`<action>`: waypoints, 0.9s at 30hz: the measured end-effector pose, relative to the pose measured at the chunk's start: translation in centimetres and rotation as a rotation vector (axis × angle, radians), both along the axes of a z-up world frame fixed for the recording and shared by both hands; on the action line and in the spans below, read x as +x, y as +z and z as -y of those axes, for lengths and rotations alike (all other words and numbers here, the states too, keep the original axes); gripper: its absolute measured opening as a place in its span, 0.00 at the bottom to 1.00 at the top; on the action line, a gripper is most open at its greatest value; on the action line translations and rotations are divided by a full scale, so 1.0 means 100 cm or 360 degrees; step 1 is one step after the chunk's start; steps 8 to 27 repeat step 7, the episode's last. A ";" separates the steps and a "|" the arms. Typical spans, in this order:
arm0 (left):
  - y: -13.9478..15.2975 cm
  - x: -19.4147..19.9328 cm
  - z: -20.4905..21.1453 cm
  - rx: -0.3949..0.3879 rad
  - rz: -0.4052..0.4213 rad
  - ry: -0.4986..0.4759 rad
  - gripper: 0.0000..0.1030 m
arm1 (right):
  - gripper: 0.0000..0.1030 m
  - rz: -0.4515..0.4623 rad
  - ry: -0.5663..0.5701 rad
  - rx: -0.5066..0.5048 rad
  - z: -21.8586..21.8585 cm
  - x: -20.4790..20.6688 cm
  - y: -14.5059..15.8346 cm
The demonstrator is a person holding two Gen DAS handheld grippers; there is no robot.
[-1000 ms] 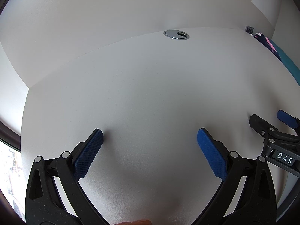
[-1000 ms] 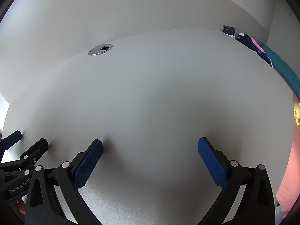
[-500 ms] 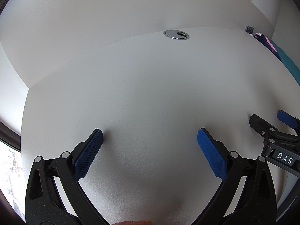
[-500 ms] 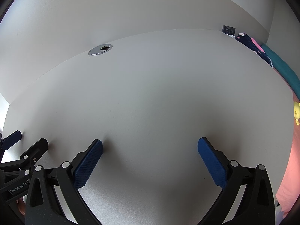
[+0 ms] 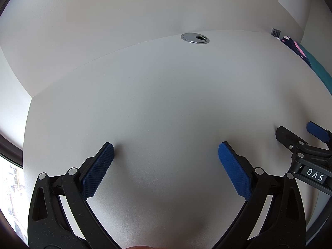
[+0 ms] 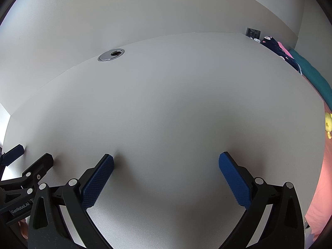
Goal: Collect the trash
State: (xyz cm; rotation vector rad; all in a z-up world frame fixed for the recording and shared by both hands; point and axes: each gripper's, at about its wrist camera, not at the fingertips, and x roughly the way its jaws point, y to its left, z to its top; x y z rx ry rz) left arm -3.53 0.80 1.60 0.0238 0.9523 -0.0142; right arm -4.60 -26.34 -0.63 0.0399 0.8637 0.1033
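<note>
Over the white desk [image 5: 166,103], the left gripper [image 5: 166,151] sits low with its two blue-padded fingers [image 5: 97,172] spread wide apart, nothing between them, just bare desktop. Same deal with the right gripper [image 6: 166,161]: fingers [image 6: 234,182] wide apart, holding nothing, tips right down near the surface.

The two tools are side by side. In the left wrist view the right gripper pokes in at the far right edge, black frame with a "DAS" label and a blue pad tip. In the right wrist view the left gripper shows at the lower left, with "GenRobot.AI" printed on its frame.

Further out, a round chrome cable grommet [image 5: 195,38] is set into the desk near the back edge, right by the pale wall [image 5: 145,6]. Off past the desk's right side there's a dark patterned cloth with pink bits [image 6: 278,51], some teal fabric [image 6: 313,76], a pink surface [image 6: 323,166] and a small yellow toy-ish thing [image 6: 328,122].

As for trash, honestly I can't see any in either view.
</note>
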 end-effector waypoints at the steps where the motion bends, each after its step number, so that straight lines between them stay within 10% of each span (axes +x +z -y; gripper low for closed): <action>1: 0.000 0.000 0.000 0.0000 0.0000 0.0000 0.94 | 0.98 0.0000 0.0000 0.0000 0.000 0.000 0.000; 27: 0.000 0.000 0.000 0.0001 0.0000 0.0000 0.94 | 0.98 -0.0001 0.0000 0.0000 0.000 0.000 0.000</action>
